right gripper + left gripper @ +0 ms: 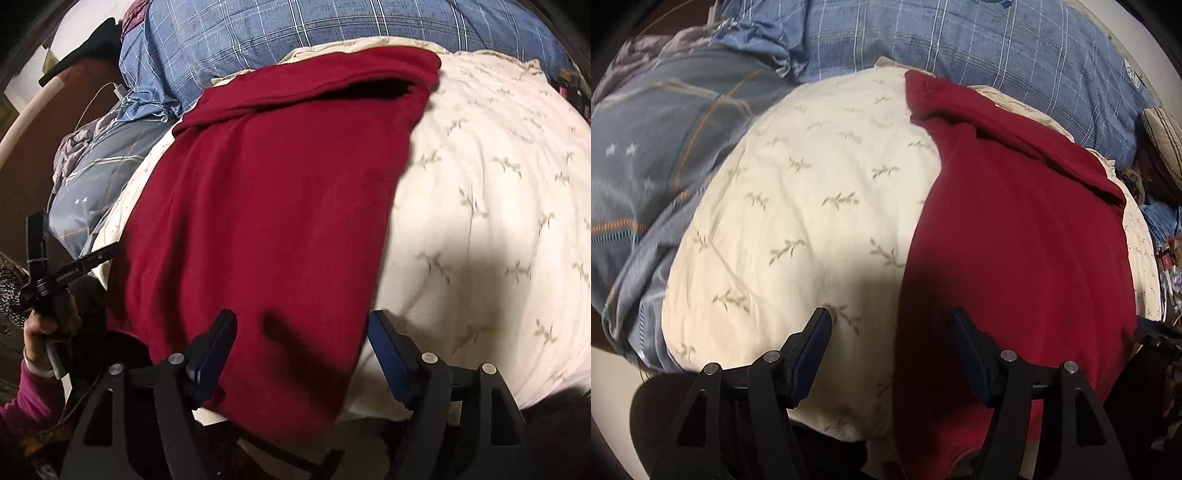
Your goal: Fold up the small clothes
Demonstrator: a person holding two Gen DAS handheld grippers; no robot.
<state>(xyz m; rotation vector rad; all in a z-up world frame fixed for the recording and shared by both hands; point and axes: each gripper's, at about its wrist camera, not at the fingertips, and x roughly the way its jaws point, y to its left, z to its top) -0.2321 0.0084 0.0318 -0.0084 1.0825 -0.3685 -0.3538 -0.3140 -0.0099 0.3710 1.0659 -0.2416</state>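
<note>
The right claw stands released above the near end of the red garment, its jaws spread with cloth below them but nothing pinched. The left claw is released too, straddling the garment's left edge, one finger over red, the other over the cream quilt.

The garment lies flat on the quilt on the bed as a long strip running away from the person, with its far end already turned over in a thick roll or collar (which of the two I cannot tell). It looks part folded lengthwise; a crosswise fold seems to be the next step.

To do that well, each claw should come down on a near corner, one per side, and bite the full stack of layers, not only the top one. The quilt is soft and will bunch, so the jaws should skim the cloth and avoid catching the cover beneath. Lift both corners together, keep them level, carry them toward the far end and lay them square to the side edges.

The blue checked pillow behind stays clear of the work.
</note>
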